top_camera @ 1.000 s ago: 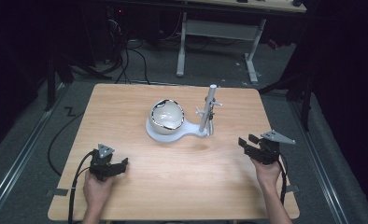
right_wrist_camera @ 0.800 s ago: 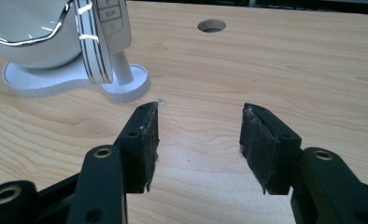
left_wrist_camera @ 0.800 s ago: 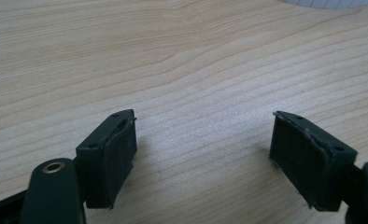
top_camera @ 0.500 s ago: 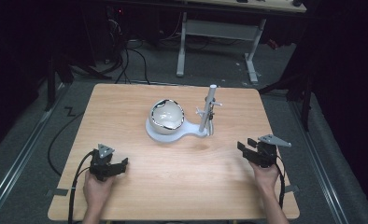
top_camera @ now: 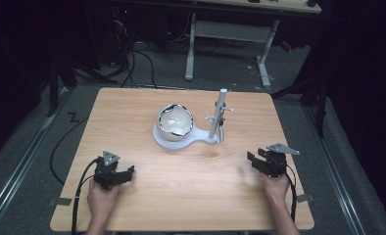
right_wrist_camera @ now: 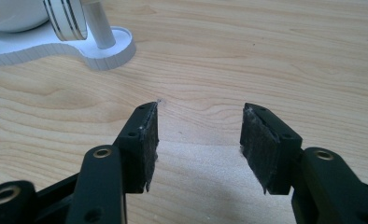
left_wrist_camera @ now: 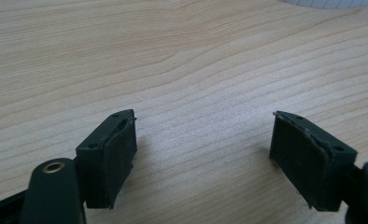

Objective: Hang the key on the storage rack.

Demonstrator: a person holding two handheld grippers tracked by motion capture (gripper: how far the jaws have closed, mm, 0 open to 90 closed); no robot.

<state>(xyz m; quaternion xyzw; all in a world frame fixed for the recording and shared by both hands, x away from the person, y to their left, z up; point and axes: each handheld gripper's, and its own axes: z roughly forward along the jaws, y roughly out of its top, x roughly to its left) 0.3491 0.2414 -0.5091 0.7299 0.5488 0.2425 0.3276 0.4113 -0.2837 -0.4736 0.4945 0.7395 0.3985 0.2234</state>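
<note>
Bowl point(top_camera: 175, 122) sits on its white stand point(top_camera: 199, 141) mid-table point(top_camera: 299, 205), left gripper point(top_camera: 124, 175) well short of the stand, jaws wide and empty, right gripper point(top_camera: 252, 159) likewise apart, jaws just opening, part-spread, nothing between.

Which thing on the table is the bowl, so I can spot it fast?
Look at the wooden table, near its middle, beyond both grippers. On the white stand sits the bowl: round, white with a dark rim, left of the upright grey post.
</note>
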